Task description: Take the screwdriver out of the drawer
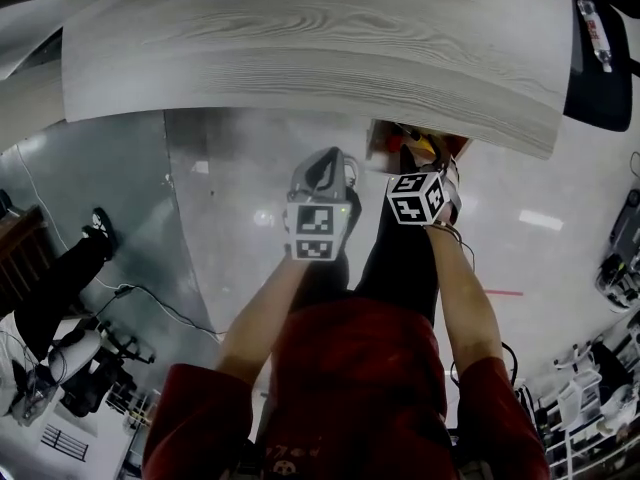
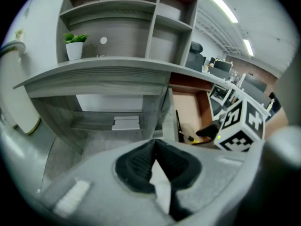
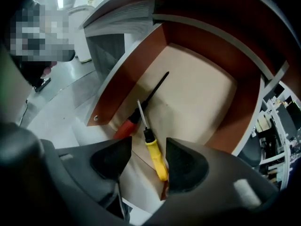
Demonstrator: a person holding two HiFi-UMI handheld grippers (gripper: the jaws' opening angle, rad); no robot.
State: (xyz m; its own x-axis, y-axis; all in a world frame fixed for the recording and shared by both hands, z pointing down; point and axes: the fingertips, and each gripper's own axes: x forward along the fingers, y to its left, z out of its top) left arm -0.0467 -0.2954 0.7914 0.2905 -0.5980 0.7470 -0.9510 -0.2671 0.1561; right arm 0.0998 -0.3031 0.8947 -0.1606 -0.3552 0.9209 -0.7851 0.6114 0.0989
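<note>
Under the front edge of the grey wood desk (image 1: pixel 300 48), in the head view, the drawer (image 1: pixel 381 136) stands pulled out, and the right tongs (image 1: pixel 415 163) reach down into it at the end of an outstretched forearm. The left tongs (image 1: pixel 323 160) hang just beside them on the other outstretched forearm, over bare floor and outside the drawer. In the left gripper view, the left tongs (image 2: pixel 154 145) have their jaws pressed together at the tips with nothing held; past them the open drawer (image 2: pixel 188 109) shows to the right, with the marker cube of the right tongs (image 2: pixel 242 126) in front of it. In the right gripper view, the yellow-handled screwdriver (image 3: pixel 155 155) lies flat on the drawer floor, its long axis running away from the camera, handle near and shaft tip pointing away and slightly left. The red-handled screwdriver (image 3: pixel 126 127) lies just left of it, its black shaft slanting away to the right, so the two shafts cross. The right tongs (image 3: pixel 148 147) are spread open above the brown-walled drawer (image 3: pixel 136 74); the yellow handle shows in the gap, nearer the right jaw, not clamped.
</note>
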